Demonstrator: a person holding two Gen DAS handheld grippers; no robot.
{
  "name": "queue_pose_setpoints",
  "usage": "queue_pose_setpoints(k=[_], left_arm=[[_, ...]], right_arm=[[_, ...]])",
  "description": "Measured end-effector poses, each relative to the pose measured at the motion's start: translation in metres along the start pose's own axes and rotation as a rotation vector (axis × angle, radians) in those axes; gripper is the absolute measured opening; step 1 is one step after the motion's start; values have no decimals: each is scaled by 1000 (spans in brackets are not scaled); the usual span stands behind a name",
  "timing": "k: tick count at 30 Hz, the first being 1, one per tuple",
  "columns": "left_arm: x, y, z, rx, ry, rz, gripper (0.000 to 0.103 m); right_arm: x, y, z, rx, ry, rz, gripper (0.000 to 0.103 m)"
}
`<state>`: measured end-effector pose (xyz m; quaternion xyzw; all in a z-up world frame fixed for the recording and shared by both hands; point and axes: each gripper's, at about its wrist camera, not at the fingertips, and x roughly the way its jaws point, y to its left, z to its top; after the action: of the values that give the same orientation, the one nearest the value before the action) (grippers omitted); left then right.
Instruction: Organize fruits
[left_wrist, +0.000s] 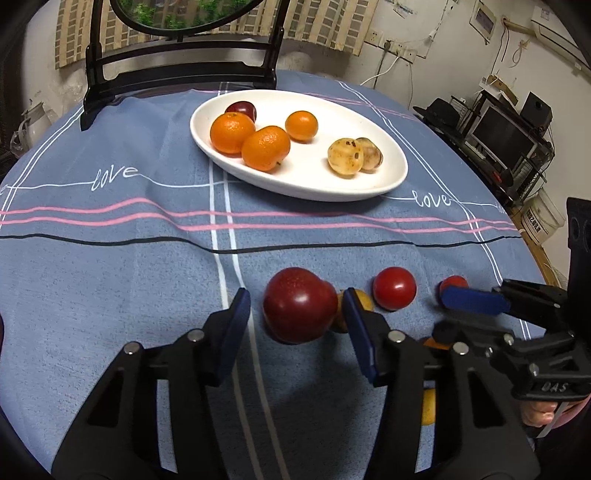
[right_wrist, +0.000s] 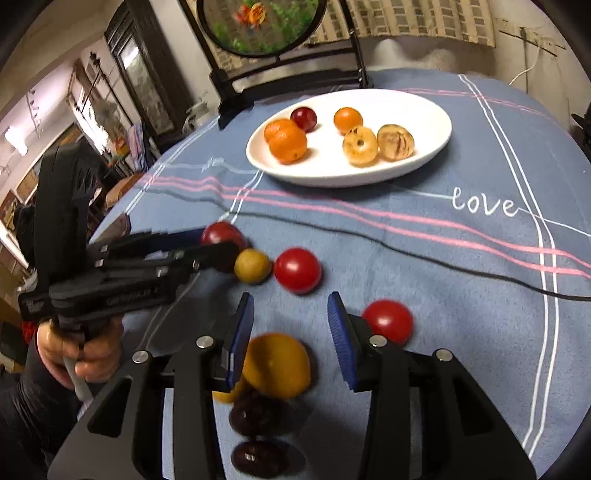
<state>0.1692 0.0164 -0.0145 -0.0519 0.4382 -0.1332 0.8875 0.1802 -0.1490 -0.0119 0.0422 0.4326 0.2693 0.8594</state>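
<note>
Plum (left_wrist: 299, 304) sits between my spread left tongs (left_wrist: 295, 314), well short of the plate (left_wrist: 391, 177); right tongs (right_wrist: 291, 325) spread over an orange (right_wrist: 277, 365); next, squeeze.

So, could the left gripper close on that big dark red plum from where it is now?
Probably yes: the left gripper is open, with the dark red plum between its fingers and nothing blocking.

in the left wrist view a yellow fruit (left_wrist: 360, 301) sits half hidden behind the plum (left_wrist: 299, 304) and a claw pad, and another yellow piece (left_wrist: 428, 406) peeks from behind the frame. in the right wrist view the orange fruit (right_wrist: 277, 365) is blurred, and the left claw (right_wrist: 218, 245) covers part of that plum.
</note>
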Motion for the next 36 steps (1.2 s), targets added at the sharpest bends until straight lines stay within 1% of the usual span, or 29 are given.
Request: queue_pose_setpoints(k=[3, 6, 9, 12, 15, 17, 19, 24, 27, 28, 29, 31, 33, 36], left_arm=[[0, -1, 0, 4, -3, -6, 47], [0, -3, 0, 14, -5, -5, 46], [0, -3, 0, 17, -7, -9, 46], [1, -3, 0, 15, -7, -16, 46], [0, -5, 1, 25, -2, -24, 48], [0, -6, 3, 34, -6, -13, 49], [2, -4, 4, 30, -7, 4, 49], [8, 6, 5, -28, 13, -58, 49], [12, 11, 6, -74, 34, -120, 50], [14, 12, 7, -88, 38, -129, 48], [13, 13, 6, -99, 34, -123, 42], [12, 14, 6, -104, 34, -119, 41], [10, 11, 6, -94, 25, -94, 41], [1, 6, 6, -57, -22, -29, 41]], right_arm=[[3, 3, -7, -13, 36, 17, 42], [13, 6, -13, -11, 97, 42, 42], [13, 8, -16, -25, 94, 29, 42], [11, 6, -17, -11, 92, 33, 41], [7, 1, -18, 29, 79, 53, 41], [3, -2, -18, 49, 65, 65, 41], [1, -2, -17, 50, 52, 57, 41], [3, 0, -18, 49, 63, 51, 41], [5, -2, -18, 55, 66, 48, 41], [6, -2, -18, 56, 66, 47, 41], [5, -2, -18, 57, 65, 47, 41], [5, -1, -17, 55, 61, 46, 41], [4, -1, -16, 51, 53, 43, 41], [-1, 0, -16, 47, 29, 39, 41]])
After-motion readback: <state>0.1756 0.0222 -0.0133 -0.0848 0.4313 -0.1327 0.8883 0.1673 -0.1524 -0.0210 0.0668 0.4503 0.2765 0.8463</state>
